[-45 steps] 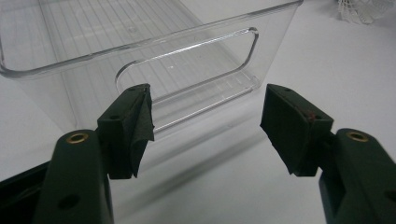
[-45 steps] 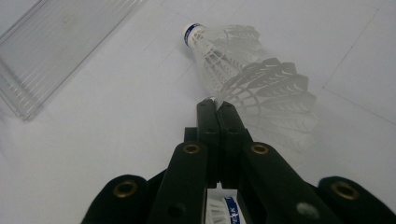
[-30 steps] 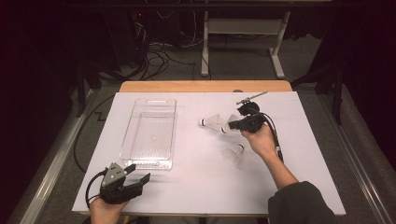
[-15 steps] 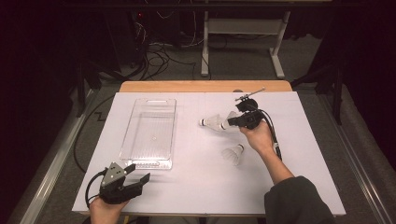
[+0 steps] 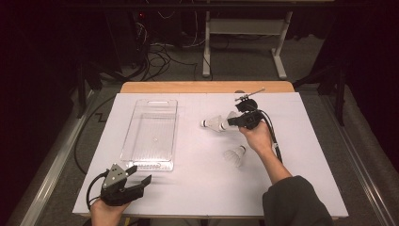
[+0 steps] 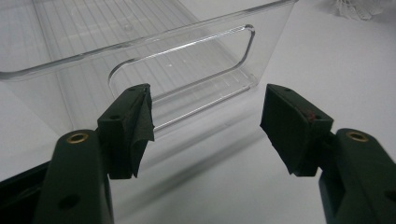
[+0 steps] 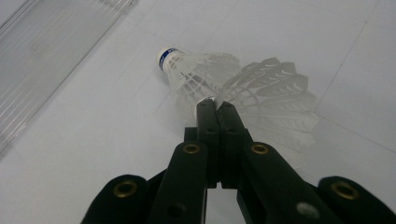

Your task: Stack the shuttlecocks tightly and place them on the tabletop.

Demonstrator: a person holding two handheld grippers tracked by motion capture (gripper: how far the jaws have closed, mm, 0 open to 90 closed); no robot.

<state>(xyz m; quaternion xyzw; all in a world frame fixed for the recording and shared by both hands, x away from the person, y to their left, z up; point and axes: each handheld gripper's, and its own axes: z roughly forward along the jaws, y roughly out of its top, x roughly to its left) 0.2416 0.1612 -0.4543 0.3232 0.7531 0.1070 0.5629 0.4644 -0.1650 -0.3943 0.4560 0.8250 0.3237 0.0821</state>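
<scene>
**Pinching a shuttlecock by its skirt**

Clamping the feather edge of one shuttlecock (image 7: 196,77), the right gripper (image 5: 234,120) sits toward the worktop's far right. The left gripper (image 5: 139,180) rests spread and empty at the near-left corner, facing the clear tray (image 5: 150,136).
</scene>
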